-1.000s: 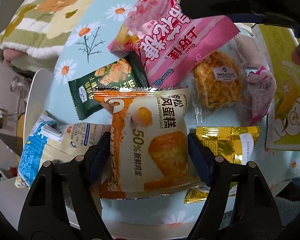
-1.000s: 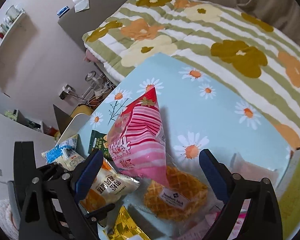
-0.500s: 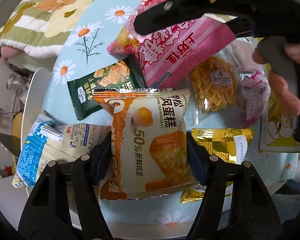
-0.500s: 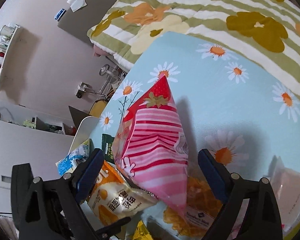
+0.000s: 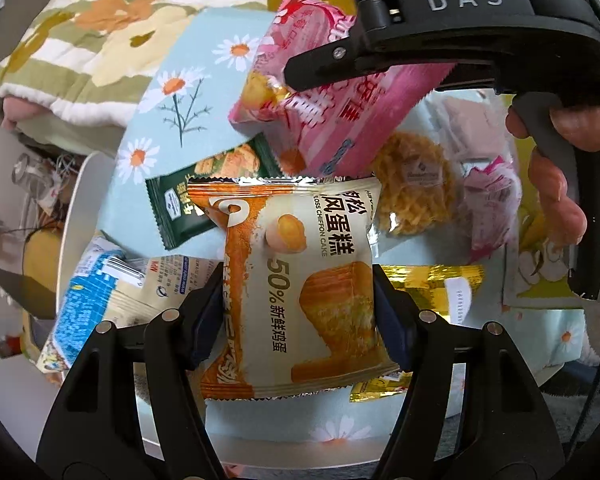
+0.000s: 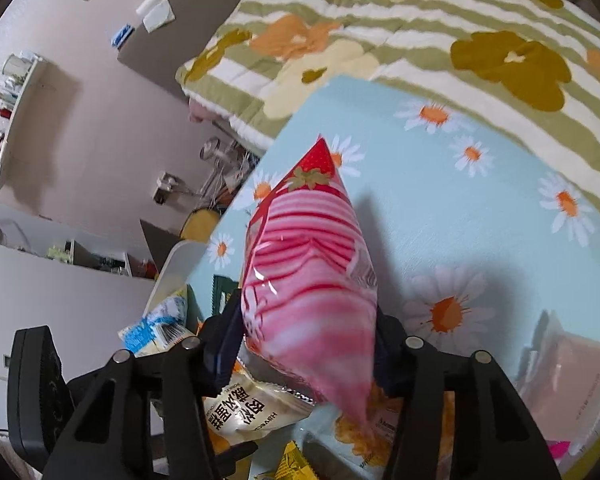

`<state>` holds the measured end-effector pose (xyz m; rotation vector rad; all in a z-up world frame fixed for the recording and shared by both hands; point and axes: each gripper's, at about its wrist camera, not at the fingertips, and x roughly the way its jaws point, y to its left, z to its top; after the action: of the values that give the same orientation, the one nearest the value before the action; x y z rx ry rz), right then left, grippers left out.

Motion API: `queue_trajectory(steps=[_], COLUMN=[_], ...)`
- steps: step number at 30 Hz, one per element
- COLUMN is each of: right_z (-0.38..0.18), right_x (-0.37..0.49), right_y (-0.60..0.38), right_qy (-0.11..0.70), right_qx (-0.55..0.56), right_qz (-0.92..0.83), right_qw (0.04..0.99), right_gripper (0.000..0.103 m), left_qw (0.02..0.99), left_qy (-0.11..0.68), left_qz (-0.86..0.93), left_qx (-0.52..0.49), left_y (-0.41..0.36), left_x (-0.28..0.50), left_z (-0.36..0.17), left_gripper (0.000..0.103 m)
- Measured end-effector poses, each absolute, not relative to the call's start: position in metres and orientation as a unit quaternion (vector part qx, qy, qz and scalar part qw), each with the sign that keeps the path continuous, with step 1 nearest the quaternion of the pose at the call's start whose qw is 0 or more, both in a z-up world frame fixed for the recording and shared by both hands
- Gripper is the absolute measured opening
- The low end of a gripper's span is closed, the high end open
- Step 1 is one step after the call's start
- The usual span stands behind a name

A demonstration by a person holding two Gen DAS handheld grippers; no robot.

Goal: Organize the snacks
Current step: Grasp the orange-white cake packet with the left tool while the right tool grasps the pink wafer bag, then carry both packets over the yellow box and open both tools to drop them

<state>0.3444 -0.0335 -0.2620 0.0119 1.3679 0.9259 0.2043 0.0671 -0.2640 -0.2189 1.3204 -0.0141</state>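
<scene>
My left gripper is shut on an orange and cream chiffon cake packet, held upright over the pile. My right gripper is shut on a pink striped strawberry snack bag, lifted off the table; its body crosses the top of the left wrist view above that pink bag. The cake packet also shows below the right gripper.
On the daisy-print tablecloth lie a dark green cracker packet, a blue and white packet, a gold packet, a clear-wrapped waffle and small pink packets. A striped flower quilt lies beyond the table.
My right gripper has closed on the pink bag and lifted it, moving in over the pile. My left gripper keeps its hold on the cake packet and has barely moved.
</scene>
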Motion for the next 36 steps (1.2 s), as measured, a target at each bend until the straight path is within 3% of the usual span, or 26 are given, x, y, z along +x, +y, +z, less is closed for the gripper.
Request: queue_trajectory(steps=[23, 36], right_z=[-0.102, -0.073], right_x=[0.322, 0.270], right_y=[-0.214, -0.345], right_qy=[0.451, 0.415], right_qx=[0.119, 0.162], right_qz=[0.315, 0.184], right_qw=[0.827, 0.876], right_gripper=[0.047, 0.047], left_qw=[0.845, 0.854], left_qy=[0.524, 0.481], left_qz=[-0.095, -0.195], left_qx=[-0.040, -0.001], left_y=[-0.008, -0.116], left_x=[0.232, 0.256], left_z=[-0.155, -0.099], left_gripper=[0.064, 0.064])
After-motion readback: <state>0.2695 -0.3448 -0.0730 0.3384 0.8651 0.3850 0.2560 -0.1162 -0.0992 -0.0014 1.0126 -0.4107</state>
